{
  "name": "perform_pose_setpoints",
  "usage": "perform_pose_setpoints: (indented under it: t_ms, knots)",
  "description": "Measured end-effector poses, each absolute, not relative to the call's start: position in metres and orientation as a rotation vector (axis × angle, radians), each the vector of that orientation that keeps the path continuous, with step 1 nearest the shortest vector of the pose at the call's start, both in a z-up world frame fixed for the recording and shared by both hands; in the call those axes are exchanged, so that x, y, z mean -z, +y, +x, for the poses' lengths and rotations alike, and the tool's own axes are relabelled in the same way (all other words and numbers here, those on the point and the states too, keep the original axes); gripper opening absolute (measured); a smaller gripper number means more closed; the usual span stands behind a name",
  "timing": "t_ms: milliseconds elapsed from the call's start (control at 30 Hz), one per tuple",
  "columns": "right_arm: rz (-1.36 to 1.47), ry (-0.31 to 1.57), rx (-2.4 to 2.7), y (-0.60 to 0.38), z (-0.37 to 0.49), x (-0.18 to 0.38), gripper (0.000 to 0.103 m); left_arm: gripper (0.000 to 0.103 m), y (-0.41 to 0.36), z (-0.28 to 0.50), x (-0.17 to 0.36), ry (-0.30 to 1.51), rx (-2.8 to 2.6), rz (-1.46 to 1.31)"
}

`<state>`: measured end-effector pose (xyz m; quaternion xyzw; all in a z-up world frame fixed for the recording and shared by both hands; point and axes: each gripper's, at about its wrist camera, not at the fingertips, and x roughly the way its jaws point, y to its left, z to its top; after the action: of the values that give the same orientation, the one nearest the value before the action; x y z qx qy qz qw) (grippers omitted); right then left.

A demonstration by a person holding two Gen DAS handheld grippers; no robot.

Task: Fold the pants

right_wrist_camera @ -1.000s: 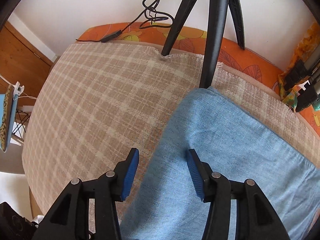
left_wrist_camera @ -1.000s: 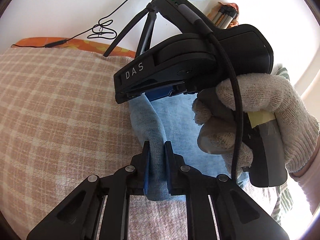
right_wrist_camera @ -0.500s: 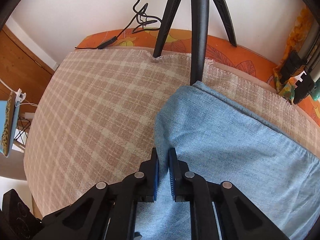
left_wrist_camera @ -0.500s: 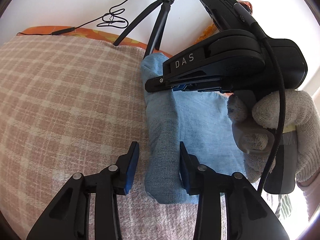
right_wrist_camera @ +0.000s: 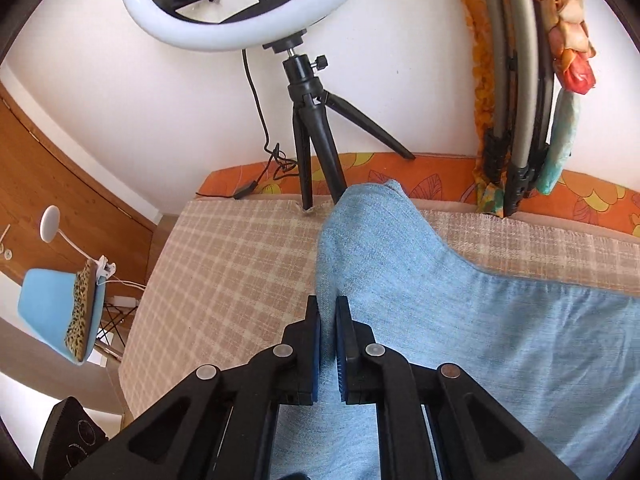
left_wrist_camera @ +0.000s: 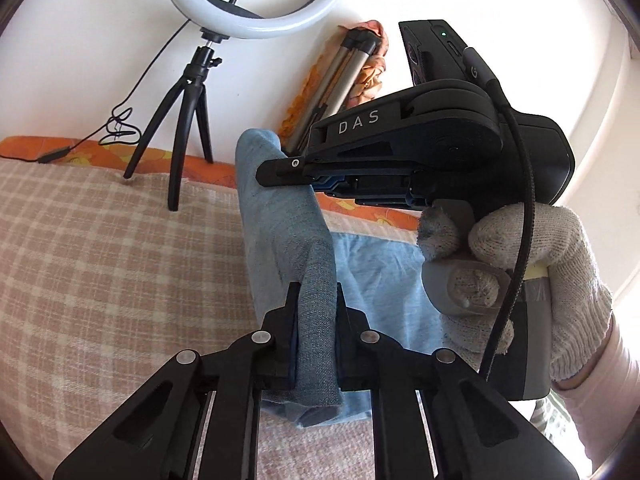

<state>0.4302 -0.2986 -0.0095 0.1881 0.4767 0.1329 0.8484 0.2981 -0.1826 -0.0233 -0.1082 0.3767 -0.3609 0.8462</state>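
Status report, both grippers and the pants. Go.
Left gripper shut on pants. Right gripper shut on same edge, lifted off blanket. Ring-light tripod close ahead.

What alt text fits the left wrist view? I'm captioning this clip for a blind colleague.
The left gripper fingers pinch a fold of light blue pants lifted above a beige plaid blanket. Further along the same edge, the right gripper, held in a white-gloved hand, also clamps the fabric. A ring light on a tripod stands behind.

Left gripper clamped on a fold of blue pants, right gripper pinching the same cloth, held by a gloved hand
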Motion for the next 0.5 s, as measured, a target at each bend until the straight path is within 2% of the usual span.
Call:
perform_pose_setpoints:
  t_ms: [300,500]
  knots:
    - [0.484,0.910,-0.236,-0.384,0.393,-0.013,0.004,0.010,-0.246,0.276,-0.006,0.769,0.859,-0.201]
    - [0.532,0.872,-0.187,-0.451,0.365,-0.016,0.004,0.010,-0.302,0.263,-0.007,0.778,0.937,-0.177]
